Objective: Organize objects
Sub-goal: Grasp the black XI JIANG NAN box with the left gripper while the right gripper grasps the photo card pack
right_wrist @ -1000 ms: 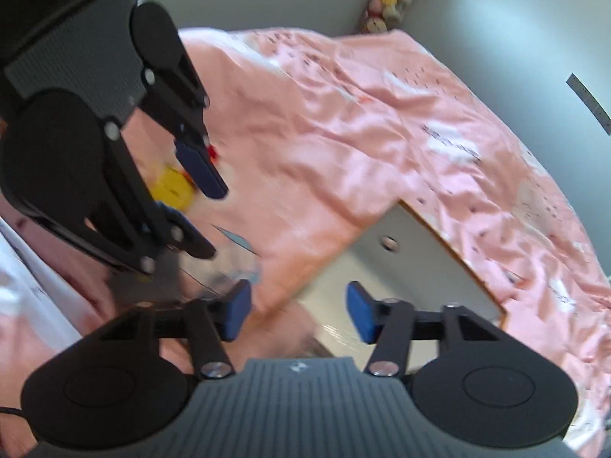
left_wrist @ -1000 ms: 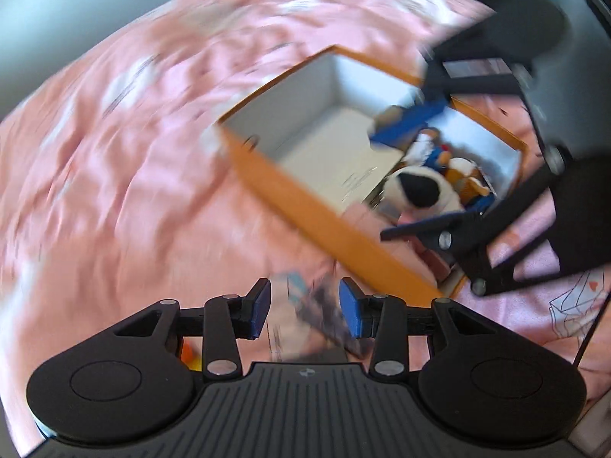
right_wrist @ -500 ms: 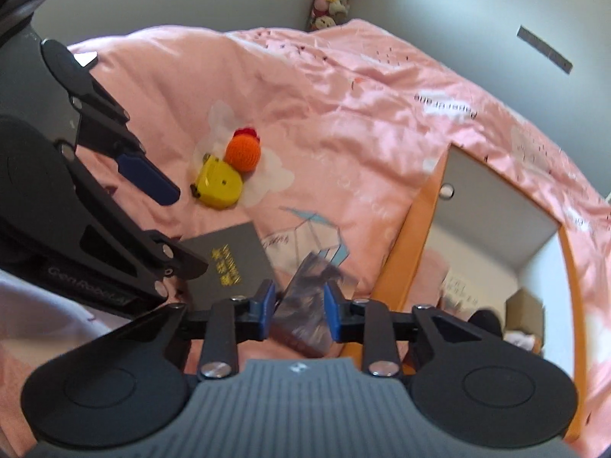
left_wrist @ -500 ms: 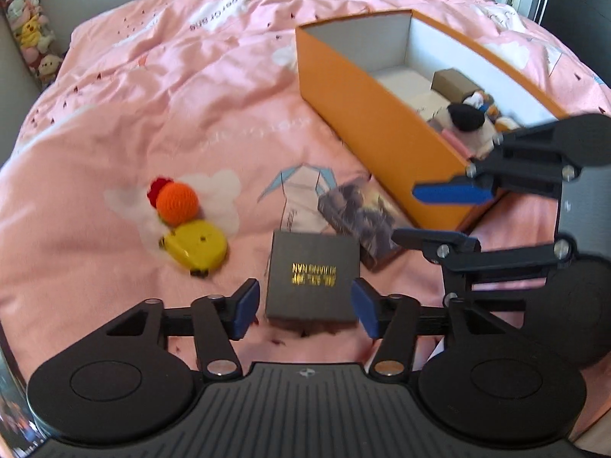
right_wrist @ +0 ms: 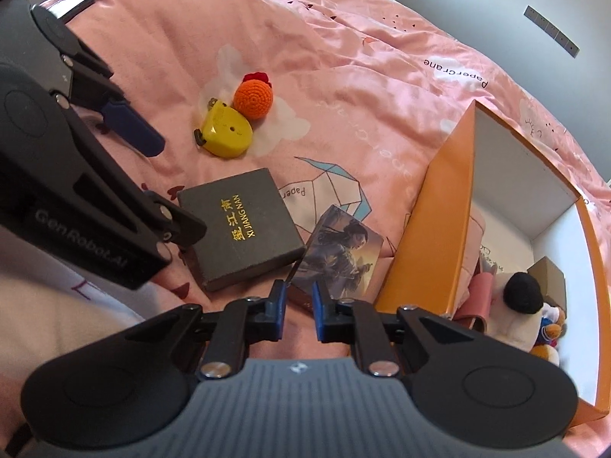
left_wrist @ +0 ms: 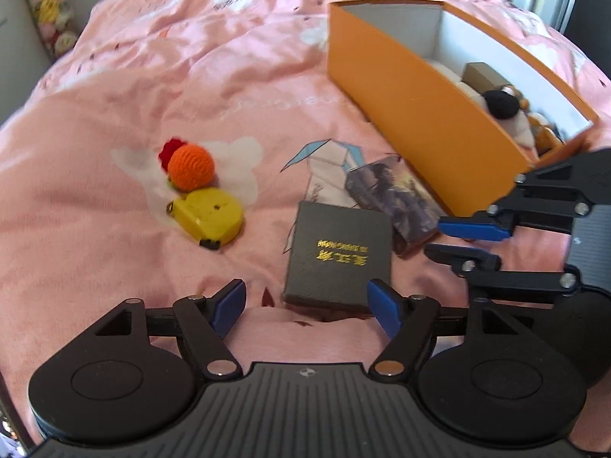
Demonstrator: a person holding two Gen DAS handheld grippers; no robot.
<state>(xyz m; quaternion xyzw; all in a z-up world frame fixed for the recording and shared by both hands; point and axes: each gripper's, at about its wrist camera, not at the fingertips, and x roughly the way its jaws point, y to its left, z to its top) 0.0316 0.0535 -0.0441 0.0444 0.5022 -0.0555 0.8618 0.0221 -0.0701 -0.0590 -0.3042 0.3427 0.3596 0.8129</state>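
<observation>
On the pink bedspread lie a dark grey box with gold letters [left_wrist: 340, 255] [right_wrist: 240, 225], a picture-printed box [left_wrist: 397, 198] [right_wrist: 343, 255], a yellow tape measure [left_wrist: 208, 217] [right_wrist: 227, 135] and an orange crochet ball [left_wrist: 191, 166] [right_wrist: 253, 98]. My left gripper [left_wrist: 307, 307] is open, its jaws at either side of the grey box's near edge. My right gripper [right_wrist: 298, 301] is nearly closed, empty, just short of the picture box's near corner. An orange storage box [left_wrist: 416, 114] [right_wrist: 431, 229] holds plush toys [right_wrist: 523, 305].
Grey walls border the bed on the far side. A strip of small plush figures [left_wrist: 46, 7] hangs at the far left corner. The orange box's far half shows bare white floor [right_wrist: 508, 225].
Both grippers swung away from the orange box down to the loose objects. The left gripper's jaws opened wider at the grey box; the right gripper's jaws narrowed near the picture box.
</observation>
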